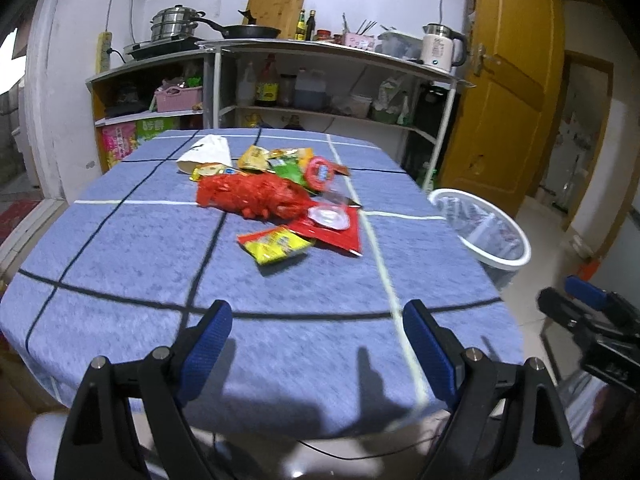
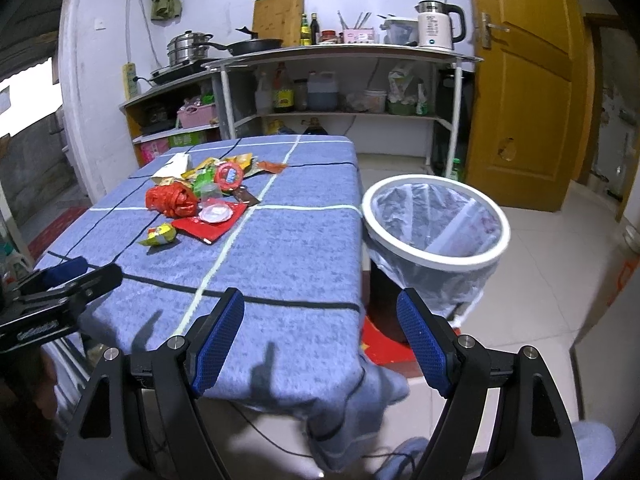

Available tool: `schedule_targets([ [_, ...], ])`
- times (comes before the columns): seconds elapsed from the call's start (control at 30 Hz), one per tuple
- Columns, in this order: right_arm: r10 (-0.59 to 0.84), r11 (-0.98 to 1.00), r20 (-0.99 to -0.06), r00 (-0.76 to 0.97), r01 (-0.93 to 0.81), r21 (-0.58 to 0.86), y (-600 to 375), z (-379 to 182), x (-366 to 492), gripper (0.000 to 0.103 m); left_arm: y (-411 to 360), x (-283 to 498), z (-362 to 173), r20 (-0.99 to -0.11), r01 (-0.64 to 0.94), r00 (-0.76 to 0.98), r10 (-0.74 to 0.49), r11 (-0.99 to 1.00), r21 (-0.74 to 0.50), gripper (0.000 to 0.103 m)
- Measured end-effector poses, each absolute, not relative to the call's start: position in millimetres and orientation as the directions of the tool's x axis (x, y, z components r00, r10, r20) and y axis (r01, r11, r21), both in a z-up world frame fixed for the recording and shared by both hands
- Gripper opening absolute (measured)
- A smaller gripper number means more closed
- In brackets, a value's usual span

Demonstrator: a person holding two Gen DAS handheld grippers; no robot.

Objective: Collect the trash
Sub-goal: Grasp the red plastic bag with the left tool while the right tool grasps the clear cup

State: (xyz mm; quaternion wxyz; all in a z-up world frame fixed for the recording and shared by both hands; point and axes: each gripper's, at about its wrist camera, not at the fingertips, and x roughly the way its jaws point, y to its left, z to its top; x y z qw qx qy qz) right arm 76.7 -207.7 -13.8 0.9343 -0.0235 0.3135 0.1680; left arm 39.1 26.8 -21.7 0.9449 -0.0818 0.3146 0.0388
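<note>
One heap of litter lies well ahead of both claws on the blue checked tablecloth [image 1: 120, 248], nothing yet lifted from it, so the collecting looks to be at its very start. In the heap I count one crumpled red plastic bag [image 1: 250, 196], one yellow snack packet [image 1: 274, 245] nearest the claws, one flat red sachet [image 1: 340, 232] with a white round lid [image 1: 329, 215] resting on it, one red-rimmed round lid [image 1: 320, 172], one green wrapper [image 1: 289, 170] and one white paper cone [image 1: 206, 153] at the far edge; further yellow wrappers overlap too closely to count.

The left gripper [image 1: 318, 344] hovers over the near table edge, fingers spread wide, holding nothing. The right gripper [image 2: 320, 338] is likewise spread and empty, with one lined white-rimmed waste bin [image 2: 436, 258] just ahead to its right, off the table's side.

Next, I judge, a claw must travel forward to the yellow packet, the closest loose piece, and pinch a raised edge.
</note>
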Motion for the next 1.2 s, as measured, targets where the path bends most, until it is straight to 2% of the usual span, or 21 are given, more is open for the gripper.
schedule_targets([
  [0.6,0.480,0.830,-0.631,0.610,-0.548,0.102,-114.0,-8.5,174.7,0.078,120.1,144.1,-8.0,-0.637,-0.191,0.770,0.012,0.958,-0.213,0.089],
  [0.73,0.499,0.801,-0.652,0.571,-0.591,0.096,-82.8,-12.1,200.4,0.073,133.1,157.8,-10.7,-0.649,-0.204,0.761,-0.001,0.949,-0.241,0.089],
  [0.83,0.513,0.774,-0.678,0.527,-0.624,0.102,-59.6,-18.8,217.6,0.064,138.5,163.7,-11.7,-0.652,-0.208,0.758,-0.009,0.944,-0.255,0.089],
  [0.93,0.514,0.763,-0.700,0.496,-0.637,0.109,-43.7,-26.2,232.7,0.062,141.5,169.1,-13.0,-0.658,-0.210,0.753,-0.015,0.942,-0.262,0.089],
  [0.97,0.513,0.761,-0.707,0.487,-0.639,0.113,-40.0,-29.0,237.0,0.056,142.6,171.1,-13.8,-0.661,-0.208,0.750,-0.023,0.941,-0.268,0.089],
  [1.2,0.510,0.757,-0.740,0.438,-0.637,0.145,-26.9,-44.9,256.3,0.044,153.5,185.3,-22.7,-0.684,-0.241,0.725,-0.077,0.902,-0.357,0.088],
])
